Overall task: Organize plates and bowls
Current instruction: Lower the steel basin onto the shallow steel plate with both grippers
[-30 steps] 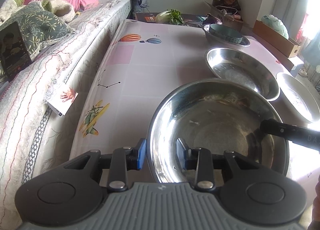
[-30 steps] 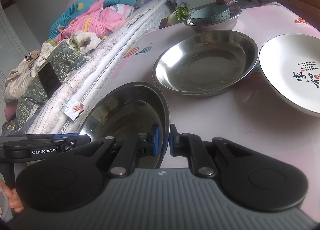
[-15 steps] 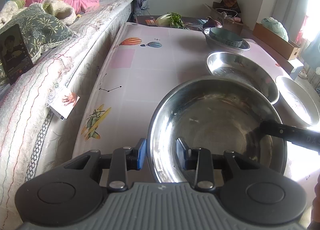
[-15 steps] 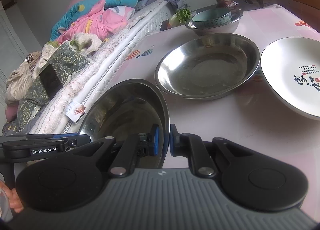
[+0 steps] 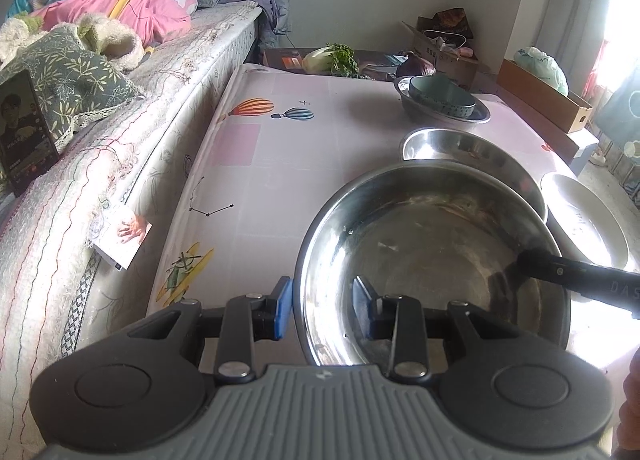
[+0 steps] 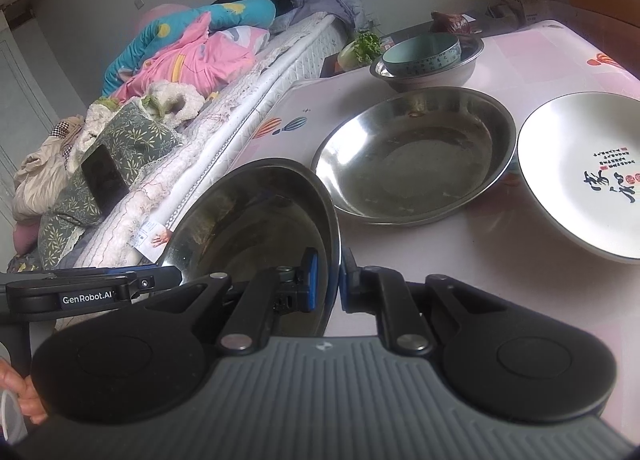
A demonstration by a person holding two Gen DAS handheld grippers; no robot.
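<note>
A large steel basin [image 5: 432, 256] is held above the table, tilted. My right gripper [image 6: 329, 280] is shut on its right rim; the basin also shows in the right wrist view [image 6: 256, 220]. My left gripper [image 5: 322, 308] straddles the basin's left rim with a wide gap between the pads, so it is open. A second steel basin [image 6: 412, 156] rests on the table just beyond. A white plate with black writing [image 6: 588, 172] lies to its right. A teal bowl [image 6: 420, 56] sits inside a small steel bowl [image 6: 436, 74] at the back.
The table has a pink patterned cloth [image 5: 280, 164]. A bed [image 5: 100, 140] with pillows and clothes runs along its left edge. Vegetables [image 5: 332, 58] and cardboard boxes [image 5: 544, 100] stand behind the table.
The held basin has risen and moved towards the second steel basin, whose near edge it now overlaps in the left wrist view. Both grippers keep their places on the rim.
</note>
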